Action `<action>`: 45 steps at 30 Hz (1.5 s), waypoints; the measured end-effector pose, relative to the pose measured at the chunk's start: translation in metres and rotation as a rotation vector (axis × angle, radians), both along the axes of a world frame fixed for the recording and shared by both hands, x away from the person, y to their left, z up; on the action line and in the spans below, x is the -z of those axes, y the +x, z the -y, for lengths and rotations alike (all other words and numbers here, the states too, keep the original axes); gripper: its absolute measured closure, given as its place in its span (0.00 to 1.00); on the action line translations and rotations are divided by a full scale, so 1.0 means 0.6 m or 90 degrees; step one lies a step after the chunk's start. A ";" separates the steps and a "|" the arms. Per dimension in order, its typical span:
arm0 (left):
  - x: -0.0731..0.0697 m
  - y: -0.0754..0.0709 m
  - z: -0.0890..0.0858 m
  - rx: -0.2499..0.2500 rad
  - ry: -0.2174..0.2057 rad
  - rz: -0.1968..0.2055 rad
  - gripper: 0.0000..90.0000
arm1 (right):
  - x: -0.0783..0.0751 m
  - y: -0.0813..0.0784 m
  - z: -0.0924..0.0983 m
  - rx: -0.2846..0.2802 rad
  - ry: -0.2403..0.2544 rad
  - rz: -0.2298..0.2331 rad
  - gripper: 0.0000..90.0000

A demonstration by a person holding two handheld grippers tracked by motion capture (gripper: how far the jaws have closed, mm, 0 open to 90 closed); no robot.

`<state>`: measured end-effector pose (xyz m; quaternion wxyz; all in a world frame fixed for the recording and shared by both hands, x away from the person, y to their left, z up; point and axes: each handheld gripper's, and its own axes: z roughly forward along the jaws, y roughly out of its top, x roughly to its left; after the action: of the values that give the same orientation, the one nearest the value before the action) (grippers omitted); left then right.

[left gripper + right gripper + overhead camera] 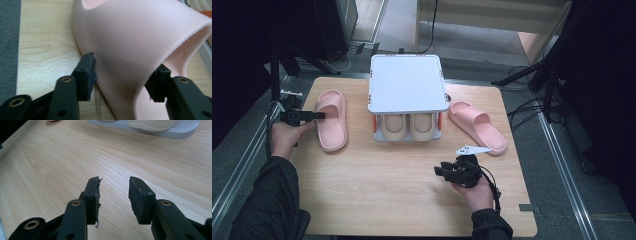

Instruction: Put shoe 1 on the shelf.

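A two-tier shoe rack [408, 82] stands at the far middle of the desk [377, 190], and a beige pair [407, 126] already sits on its lower shelf. Two pink slippers are left out: one [332, 120] lies near the desk's left edge, the other [477, 126] near the right edge, both flat on the wood and apart from the rack. So the job looks about half done, with the pink pair yet to be stowed.

The left gripper [314, 115] is at the left slipper's strap. In the left gripper view the strap [140, 47] arches between the two jaws, one pad on the outside touching or nearly touching the foam, the other tucked under the arch. The jaws stand fairly wide and the foam shows no dent, so I cannot tell that it is clamped; I judge the grip not yet made.

The right gripper [443, 171] hangs over bare wood near the front right part of the desk, well short of the right slipper. Its jaws [115, 195] are partly open and hold nothing.
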<state>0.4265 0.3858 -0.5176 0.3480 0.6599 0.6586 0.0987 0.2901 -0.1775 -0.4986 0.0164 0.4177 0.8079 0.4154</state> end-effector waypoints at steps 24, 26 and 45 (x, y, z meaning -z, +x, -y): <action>-0.041 -0.012 0.012 0.003 0.016 -0.001 0.93 | -0.004 0.002 0.003 0.005 0.008 0.002 0.68; -0.050 -0.019 0.020 0.010 0.018 0.004 0.93 | -0.007 0.005 0.001 0.000 0.010 0.007 0.68; -0.110 -0.169 0.071 0.084 0.060 0.019 0.92 | -0.027 0.036 -0.036 -0.056 0.019 0.022 0.68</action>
<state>0.3252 0.3434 -0.4515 0.3317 0.7158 0.6034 0.1163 0.3117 -0.1557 -0.4826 0.0060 0.3744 0.8188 0.4352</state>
